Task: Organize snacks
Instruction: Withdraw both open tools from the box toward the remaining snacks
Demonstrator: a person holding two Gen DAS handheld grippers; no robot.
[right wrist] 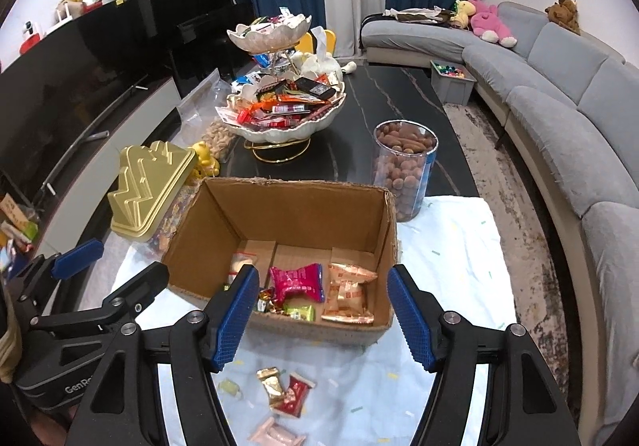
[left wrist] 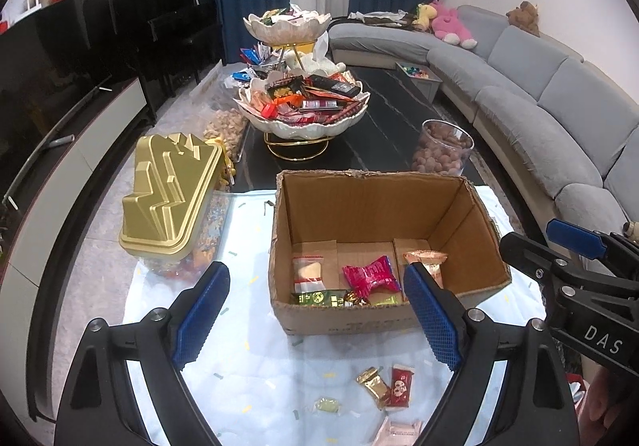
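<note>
Here, we held the left gripper (left wrist: 315,320) and right gripper (right wrist: 323,316) spread wide and empty, side by side above the white cloth (right wrist: 451,246), just short of the cardboard box's (left wrist: 339,312) near wall. By our judgement the sorting was partly done: several packets, among them a pink wrapper (right wrist: 297,280), lay inside, while a gold packet (left wrist: 373,386), a red packet (left wrist: 401,388) and others remained on the cloth below the grippers. Open cloth lay right of the box, but the gold-lidded jar (left wrist: 167,202) crowded its left wall.

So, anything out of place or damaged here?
Four snacks lie loose on the cloth before the box: gold, red, green, pink. The box's top edges look ragged.
</note>
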